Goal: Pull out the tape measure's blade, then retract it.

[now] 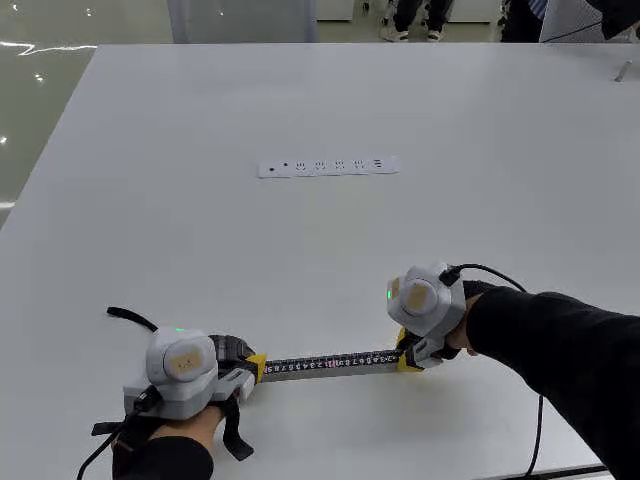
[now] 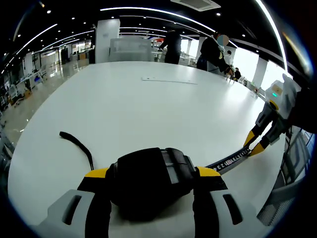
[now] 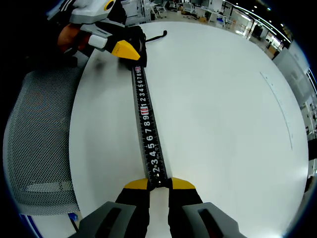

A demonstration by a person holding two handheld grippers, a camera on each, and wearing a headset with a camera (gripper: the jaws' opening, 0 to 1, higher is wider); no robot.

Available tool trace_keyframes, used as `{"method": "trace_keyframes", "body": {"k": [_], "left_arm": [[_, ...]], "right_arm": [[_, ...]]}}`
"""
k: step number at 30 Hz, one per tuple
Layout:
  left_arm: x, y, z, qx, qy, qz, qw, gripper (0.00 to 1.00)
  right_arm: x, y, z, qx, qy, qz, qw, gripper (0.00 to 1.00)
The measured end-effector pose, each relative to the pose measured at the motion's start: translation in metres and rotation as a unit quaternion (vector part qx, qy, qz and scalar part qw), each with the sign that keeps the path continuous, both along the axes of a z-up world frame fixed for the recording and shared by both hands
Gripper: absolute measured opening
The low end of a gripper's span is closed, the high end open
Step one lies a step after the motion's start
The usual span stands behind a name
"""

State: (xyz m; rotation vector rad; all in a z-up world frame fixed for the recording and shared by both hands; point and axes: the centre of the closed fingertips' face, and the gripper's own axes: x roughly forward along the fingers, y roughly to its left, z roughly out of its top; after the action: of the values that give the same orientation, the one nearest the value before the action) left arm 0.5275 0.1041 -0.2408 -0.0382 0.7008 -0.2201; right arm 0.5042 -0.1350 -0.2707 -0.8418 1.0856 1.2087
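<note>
Head view: left gripper (image 1: 243, 370) clamped on the tape measure (image 1: 230, 349), right gripper (image 1: 410, 360) clamped on the drawn-out blade (image 1: 330, 362); next, probably feed it back slowly.

The white counter (image 1: 480, 130) is carrying a power strip (image 1: 328, 166) at its middle and the tape measure's black strap (image 1: 132, 318) toward its near-left corner.

left gripper (image 1: 240, 372) clamps tape measure case (image 1: 230, 350) | right gripper (image 1: 408, 360) pinches blade (image 1: 330, 362) end | blade lies flat on table (image 1: 300, 250)

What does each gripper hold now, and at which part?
The left gripper clamps the tape measure's black case by its sides; the right gripper pinches the blade at its tip.
</note>
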Motion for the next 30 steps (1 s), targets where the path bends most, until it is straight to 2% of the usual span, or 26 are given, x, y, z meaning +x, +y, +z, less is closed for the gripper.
{"method": "trace_keyframes", "body": {"k": [4,6,30], "left_arm": [[0.0,0.0,0.0,-0.001,0.0,0.0,1.0,0.63],[0.0,0.0,0.0,-0.002,0.0,0.0,1.0,0.63],[0.001,0.0,-0.002,-0.004,0.002,0.0,1.0,0.63]], "right_arm": [[-0.001,0.001,0.0,0.001,-0.001,0.004,1.0,0.1],[0.0,0.001,0.0,0.002,-0.004,0.02,0.9998,0.1],[-0.001,0.012,0.0,0.006,-0.001,0.004,1.0,0.1]]}}
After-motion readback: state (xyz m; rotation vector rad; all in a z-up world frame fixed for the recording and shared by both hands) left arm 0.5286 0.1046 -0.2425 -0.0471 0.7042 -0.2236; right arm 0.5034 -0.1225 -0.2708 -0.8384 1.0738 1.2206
